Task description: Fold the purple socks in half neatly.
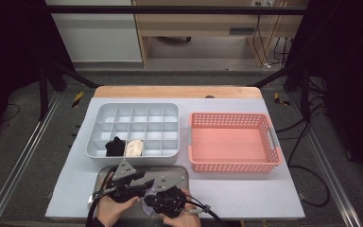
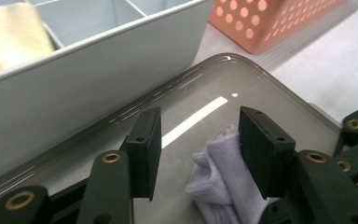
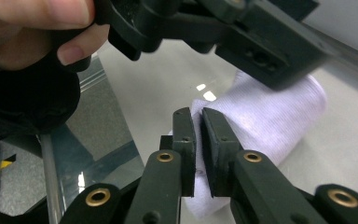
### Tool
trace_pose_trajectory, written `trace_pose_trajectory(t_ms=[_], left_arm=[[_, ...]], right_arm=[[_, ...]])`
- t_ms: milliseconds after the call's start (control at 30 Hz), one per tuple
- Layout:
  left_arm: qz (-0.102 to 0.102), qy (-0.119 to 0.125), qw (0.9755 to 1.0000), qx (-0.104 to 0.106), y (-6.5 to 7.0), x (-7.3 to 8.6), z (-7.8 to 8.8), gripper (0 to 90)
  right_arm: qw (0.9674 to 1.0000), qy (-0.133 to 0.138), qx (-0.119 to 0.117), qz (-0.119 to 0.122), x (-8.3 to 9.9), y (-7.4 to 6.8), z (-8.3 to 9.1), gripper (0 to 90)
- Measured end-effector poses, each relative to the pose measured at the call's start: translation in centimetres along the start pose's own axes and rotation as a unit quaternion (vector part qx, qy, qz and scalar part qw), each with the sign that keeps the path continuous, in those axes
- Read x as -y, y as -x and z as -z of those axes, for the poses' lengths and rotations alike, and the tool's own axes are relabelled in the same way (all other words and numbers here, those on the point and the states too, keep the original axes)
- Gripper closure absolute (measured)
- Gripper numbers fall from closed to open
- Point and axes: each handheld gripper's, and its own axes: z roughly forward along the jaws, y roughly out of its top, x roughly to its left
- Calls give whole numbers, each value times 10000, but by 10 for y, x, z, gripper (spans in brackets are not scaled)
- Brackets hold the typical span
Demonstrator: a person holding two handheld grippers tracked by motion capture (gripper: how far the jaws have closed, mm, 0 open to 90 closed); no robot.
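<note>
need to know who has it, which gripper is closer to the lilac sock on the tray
Right. The right gripper is pinched shut on an edge of the lilac sock; the left gripper hangs open over it, pads apart from the cloth.

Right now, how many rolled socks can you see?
3: a black rolled sock and a cream one in the grey divided organiser; a lilac one on the metal tray.
</note>
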Motion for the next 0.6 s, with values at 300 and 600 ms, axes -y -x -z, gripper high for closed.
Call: trace_pose_trajectory(t_ms=[300, 600], left_arm=[[185, -42, 9998, -108, -6, 14, 6, 495], [214, -87, 9997, -127, -3, 21, 10, 495]], right_arm=[[9998, -170, 33, 59, 0, 5, 12, 822], [9986, -213, 480, 119, -2, 13, 23, 804]])
